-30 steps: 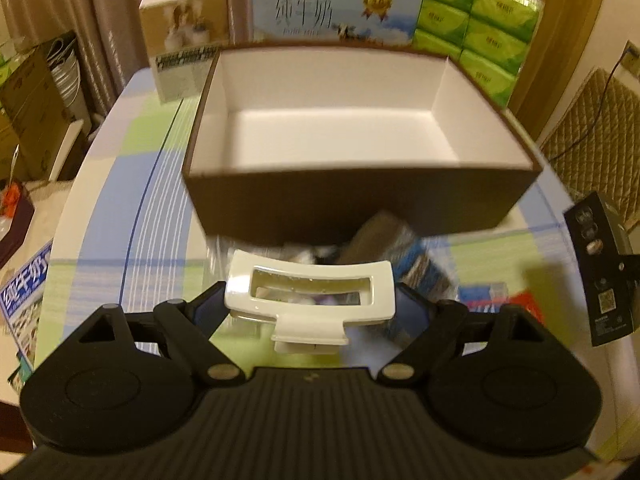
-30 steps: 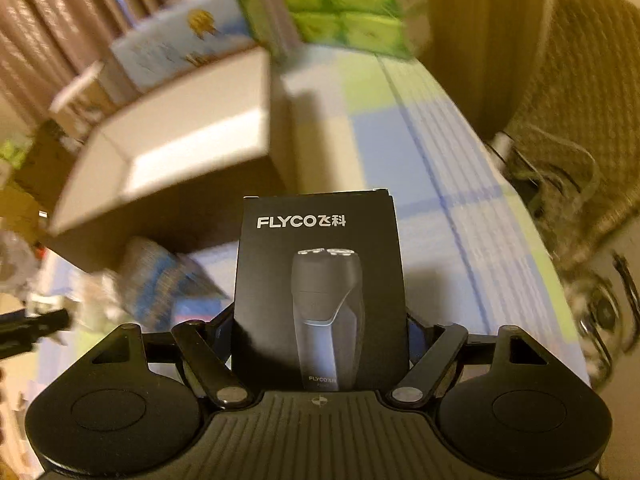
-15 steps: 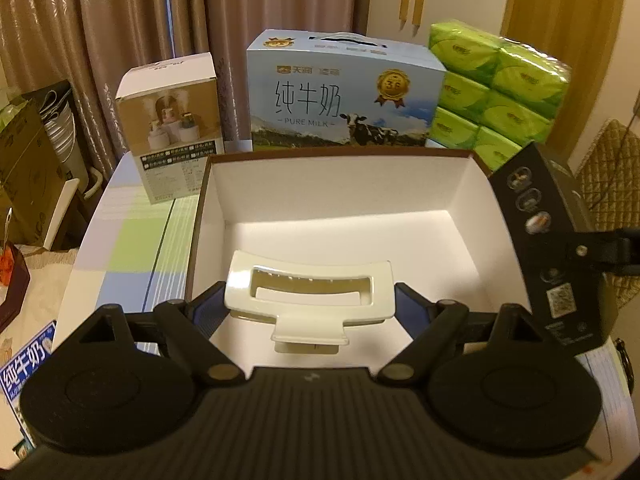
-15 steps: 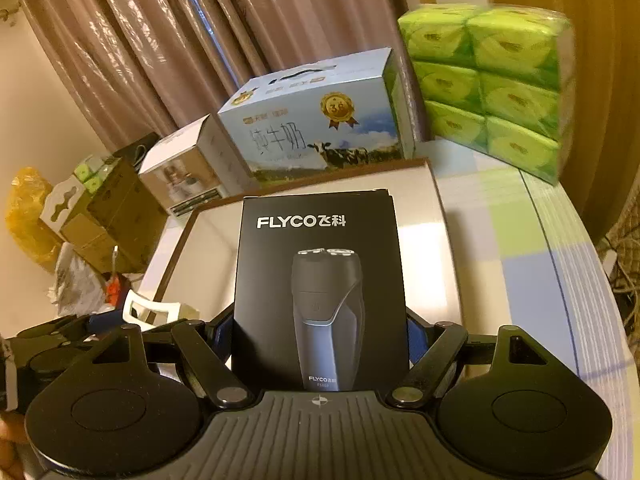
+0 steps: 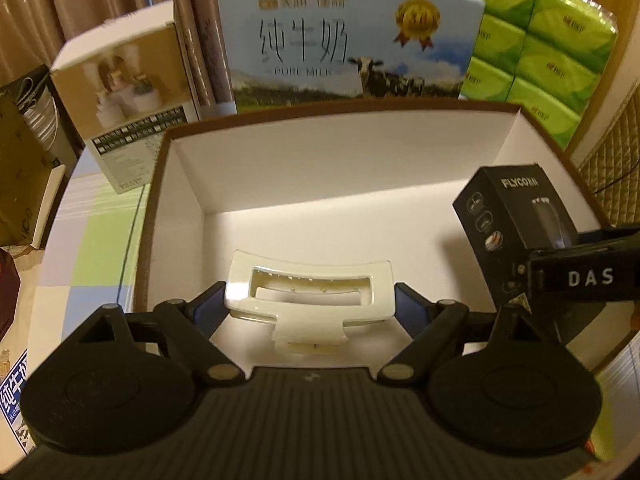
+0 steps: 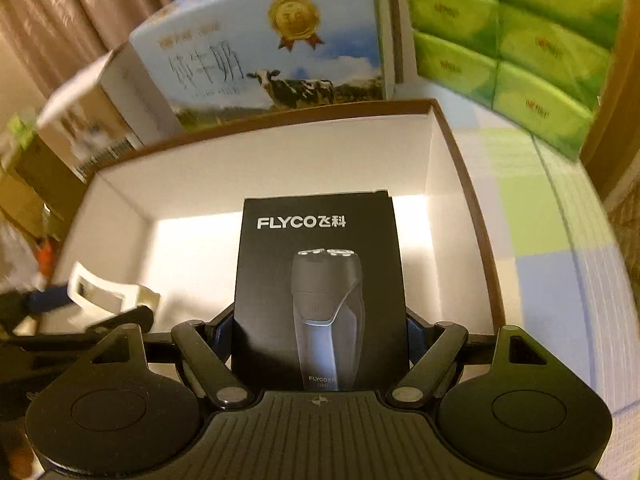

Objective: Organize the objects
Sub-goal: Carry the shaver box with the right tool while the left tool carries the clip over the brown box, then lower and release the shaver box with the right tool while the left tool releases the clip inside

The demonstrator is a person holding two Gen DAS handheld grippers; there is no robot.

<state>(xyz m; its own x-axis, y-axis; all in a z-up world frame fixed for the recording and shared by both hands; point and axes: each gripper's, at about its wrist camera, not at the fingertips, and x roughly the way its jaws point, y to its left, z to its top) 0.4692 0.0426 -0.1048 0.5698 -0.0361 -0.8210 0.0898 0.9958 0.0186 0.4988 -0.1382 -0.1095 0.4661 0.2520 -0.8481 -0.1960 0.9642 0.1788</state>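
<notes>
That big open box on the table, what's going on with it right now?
A person with tongs in each hand is packing things into the box. The left tongs hold a white hair clip over the box's white floor, and the right tongs hold a black shaver carton over its right side. Neither item has been let go, and the box shows nothing lying in it. A milk carton and green tissue packs stand behind.

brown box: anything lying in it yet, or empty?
Empty as far as visible: the brown box shows bare white floor. The hair clip and shaver box are held above it; the near floor is hidden.
</notes>
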